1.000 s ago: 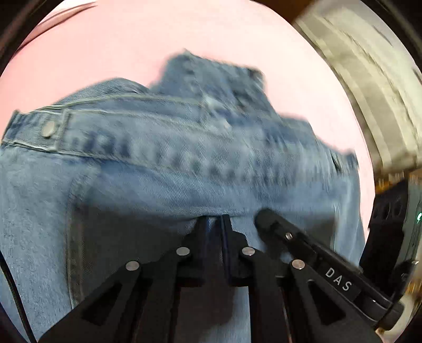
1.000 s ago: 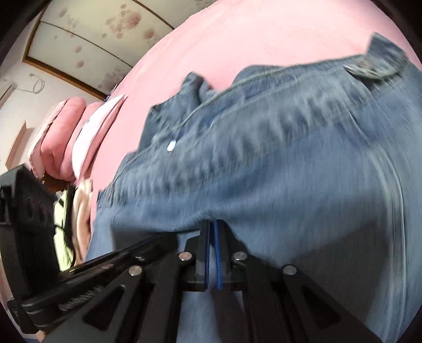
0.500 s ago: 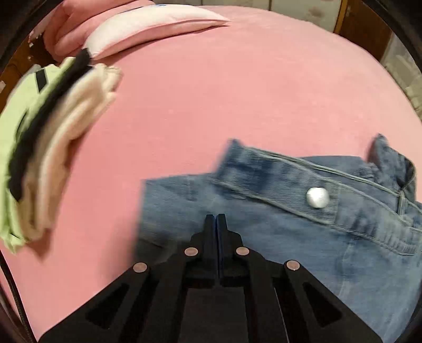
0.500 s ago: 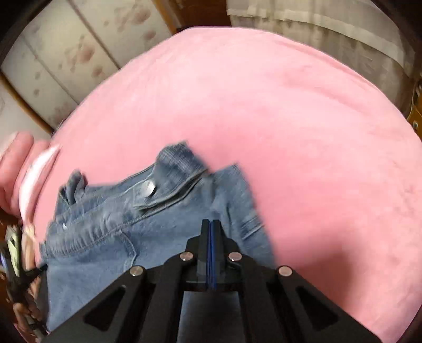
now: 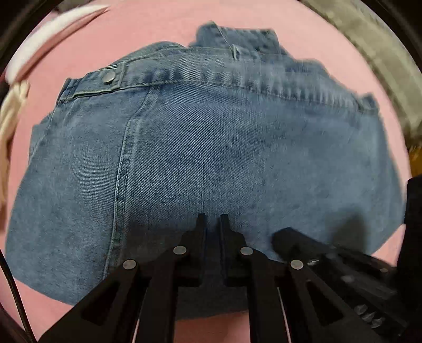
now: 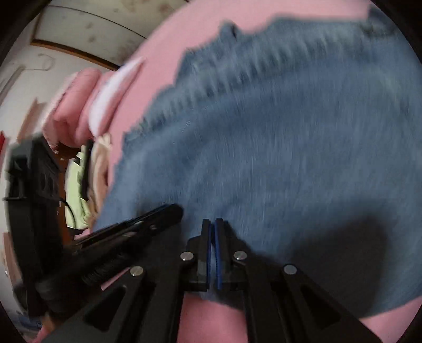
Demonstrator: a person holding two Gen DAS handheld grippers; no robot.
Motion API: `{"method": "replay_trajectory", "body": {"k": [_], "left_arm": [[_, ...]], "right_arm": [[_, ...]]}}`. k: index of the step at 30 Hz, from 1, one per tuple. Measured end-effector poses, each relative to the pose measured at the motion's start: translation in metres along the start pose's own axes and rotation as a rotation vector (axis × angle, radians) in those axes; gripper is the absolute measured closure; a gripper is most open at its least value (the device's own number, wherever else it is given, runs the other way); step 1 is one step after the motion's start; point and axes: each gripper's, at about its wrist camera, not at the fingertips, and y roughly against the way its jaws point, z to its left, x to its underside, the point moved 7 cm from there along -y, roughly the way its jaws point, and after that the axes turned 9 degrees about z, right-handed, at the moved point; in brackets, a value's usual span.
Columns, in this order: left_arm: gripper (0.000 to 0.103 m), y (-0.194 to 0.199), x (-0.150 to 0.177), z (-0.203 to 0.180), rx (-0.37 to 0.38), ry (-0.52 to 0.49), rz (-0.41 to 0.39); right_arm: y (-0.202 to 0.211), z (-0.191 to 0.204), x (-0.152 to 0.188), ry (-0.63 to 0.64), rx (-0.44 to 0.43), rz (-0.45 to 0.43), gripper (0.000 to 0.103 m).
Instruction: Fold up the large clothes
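Both wrist views close, steeply downward, sharing jeans [image 5: 224, 147].

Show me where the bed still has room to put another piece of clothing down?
Bare pink bed lies beyond the jeans' waistband, up to the pillows. A thin strip shows near the grippers. The middle is filled by jeans, and folded clothes crowd the side below the pillows.
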Motion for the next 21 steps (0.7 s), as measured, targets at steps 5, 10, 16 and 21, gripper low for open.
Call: {"method": "replay_trajectory", "body": {"k": [5,10,16,21], "left_arm": [[0.097,0.019,0.001,0.051,-0.059,0.043,-0.053],[0.095,0.023,0.023,0.142,-0.206,0.213,-0.029],[0.095,0.011,0.047,0.175,-0.186,0.329,0.002],[0.096,-0.005,0.032,0.179,-0.197,0.382,0.022]], "right_arm": [[0.049,-0.064,-0.001,-0.083,0.01,-0.065,0.103],[0.139,-0.161,0.012,-0.231,0.299,-0.213,0.103],[0.189,-0.201,0.011,-0.368,0.421,-0.276,0.103],[0.185,-0.128,-0.03,-0.284,0.273,-0.361,0.102]]}}
